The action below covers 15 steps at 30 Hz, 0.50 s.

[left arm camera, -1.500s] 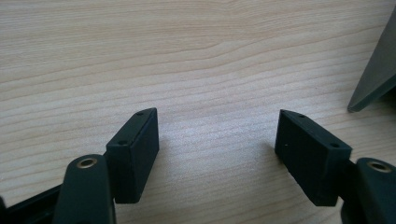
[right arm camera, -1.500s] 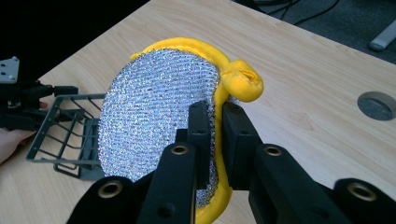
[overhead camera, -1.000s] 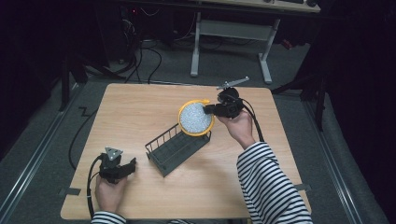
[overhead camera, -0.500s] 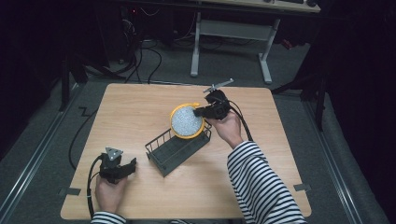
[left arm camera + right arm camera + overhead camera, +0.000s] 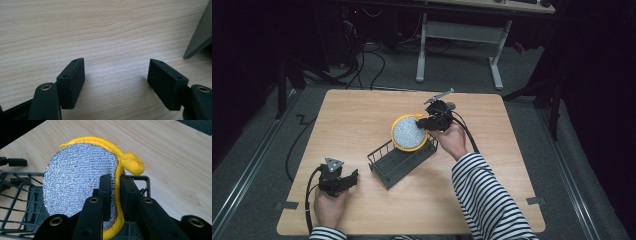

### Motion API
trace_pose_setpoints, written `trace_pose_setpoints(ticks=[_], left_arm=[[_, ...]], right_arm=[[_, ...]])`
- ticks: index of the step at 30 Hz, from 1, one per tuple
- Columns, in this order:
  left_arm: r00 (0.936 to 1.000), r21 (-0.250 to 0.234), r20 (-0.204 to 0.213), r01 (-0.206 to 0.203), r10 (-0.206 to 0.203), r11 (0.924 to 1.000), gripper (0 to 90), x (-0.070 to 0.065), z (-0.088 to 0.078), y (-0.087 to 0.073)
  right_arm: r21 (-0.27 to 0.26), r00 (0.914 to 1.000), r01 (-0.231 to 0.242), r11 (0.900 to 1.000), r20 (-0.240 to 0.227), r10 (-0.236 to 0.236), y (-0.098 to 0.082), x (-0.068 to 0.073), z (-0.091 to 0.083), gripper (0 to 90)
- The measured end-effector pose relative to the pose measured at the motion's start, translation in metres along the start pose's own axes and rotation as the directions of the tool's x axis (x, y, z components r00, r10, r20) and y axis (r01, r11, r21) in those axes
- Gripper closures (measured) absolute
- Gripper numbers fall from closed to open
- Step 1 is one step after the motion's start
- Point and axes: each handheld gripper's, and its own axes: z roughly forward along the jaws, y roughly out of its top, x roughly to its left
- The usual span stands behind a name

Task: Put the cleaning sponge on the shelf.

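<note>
Right claw (image 5: 115, 195) clamps round scrubber (image 5: 408, 131) over wire basket (image 5: 398, 161) centre-surface; left claw (image 5: 116, 75) released at 7 o'clock.

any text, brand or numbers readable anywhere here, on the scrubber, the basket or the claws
None readable.
Round scouring pad, silver mesh with yellow rim: no label or print.
Dark wire basket: no marking.
Right claw, shut on the pad: plain black, screw holes, no lettering.
Left claw, open over the wooden table: plain black, no lettering.

Light wooden table (image 5: 362, 115) — a dark wire basket (image 5: 399, 159) sits on it
</note>
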Motion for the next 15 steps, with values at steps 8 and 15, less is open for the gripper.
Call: trace_pose_setpoints(ticks=[8,15], left_arm=[[1.0,0.0,0.0,0.0,0.0,1.0,30.8,0.0,0.0,0.0],[1.0,-0.001,0.0,0.0,0.0,1.0,30.8,0.0,0.0,0.0]], right_arm=[[0.033,0.9999,0.013,0.999,-0.004,-0.013,-0.008,-0.003,0.004,80.5],[0.081,0.9986,0.047,0.996,0.022,-0.049,-0.012,0.001,0.01,80.6]])
